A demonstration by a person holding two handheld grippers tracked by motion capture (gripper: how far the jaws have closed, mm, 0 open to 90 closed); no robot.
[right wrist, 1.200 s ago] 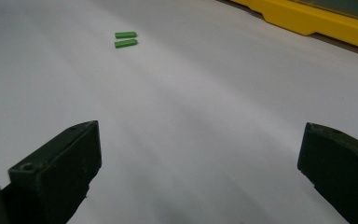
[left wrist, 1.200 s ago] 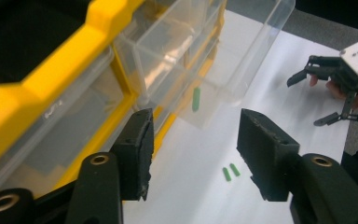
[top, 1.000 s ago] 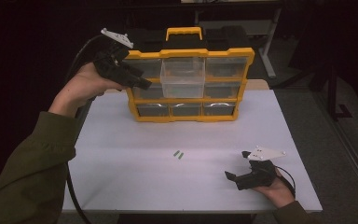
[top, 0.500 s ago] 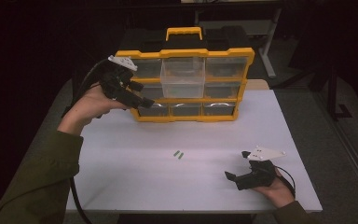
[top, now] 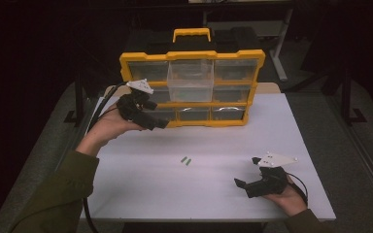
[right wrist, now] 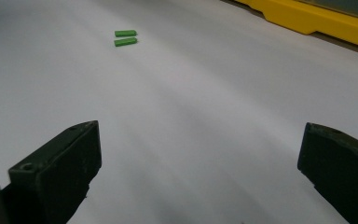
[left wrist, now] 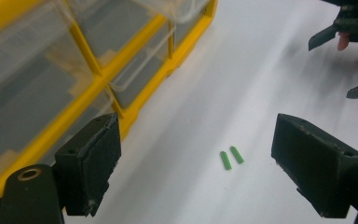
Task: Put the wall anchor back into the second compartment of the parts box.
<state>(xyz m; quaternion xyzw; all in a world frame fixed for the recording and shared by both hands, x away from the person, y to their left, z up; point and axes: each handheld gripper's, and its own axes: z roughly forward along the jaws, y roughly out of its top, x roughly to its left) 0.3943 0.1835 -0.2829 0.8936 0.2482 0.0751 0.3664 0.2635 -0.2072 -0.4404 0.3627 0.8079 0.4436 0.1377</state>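
The left gripper point(top: 159, 125) hangs by the yellow drawer organizer point(top: 193, 87), fingers just spread wide and empty, aimed at two green pegs point(left wrist: 231, 157) lying out front on the desk point(top: 296, 126). The right gripper point(top: 243, 187) (fingers wide, empty) rests well clear, leaving room.

Bench: white bench point(top: 141, 194)
Far edge: yellow organiser point(top: 192, 56) with clear drawers, standing upright
Middle: two green pieces point(top: 186, 160), side by side
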